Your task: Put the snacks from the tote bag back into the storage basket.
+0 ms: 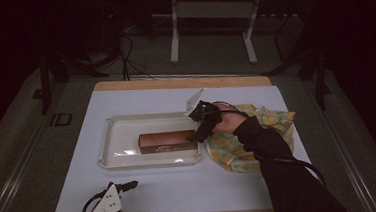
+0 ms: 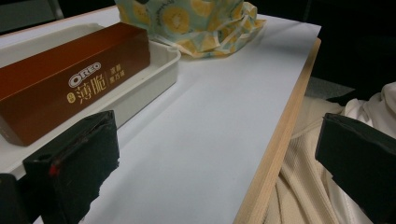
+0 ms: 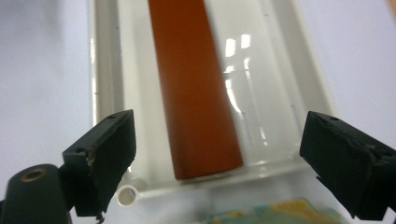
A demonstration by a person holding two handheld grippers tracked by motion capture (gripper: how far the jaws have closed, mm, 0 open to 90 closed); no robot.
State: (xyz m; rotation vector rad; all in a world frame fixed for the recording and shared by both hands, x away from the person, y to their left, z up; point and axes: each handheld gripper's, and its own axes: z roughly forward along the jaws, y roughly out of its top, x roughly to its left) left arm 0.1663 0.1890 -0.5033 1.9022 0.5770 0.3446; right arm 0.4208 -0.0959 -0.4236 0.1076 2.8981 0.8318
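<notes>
the long brown cardboard biscuit box (image 1: 167,141) is lying in the shallow white plastic tray (image 1: 109,141) on the white-topped table (image 1: 146,189), the right gripper (image 3: 217,154) hovering wide open over its end in a dark room.

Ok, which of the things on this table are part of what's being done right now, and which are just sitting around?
Part of the job:
- brown Oreo box, lying in the tray
- white tray
- right tool, open, at the box's right end

Lying about:
- yellow patterned cloth, right of the tray
- left tool, open, at the table's near edge
- white sheet covering the table
</notes>
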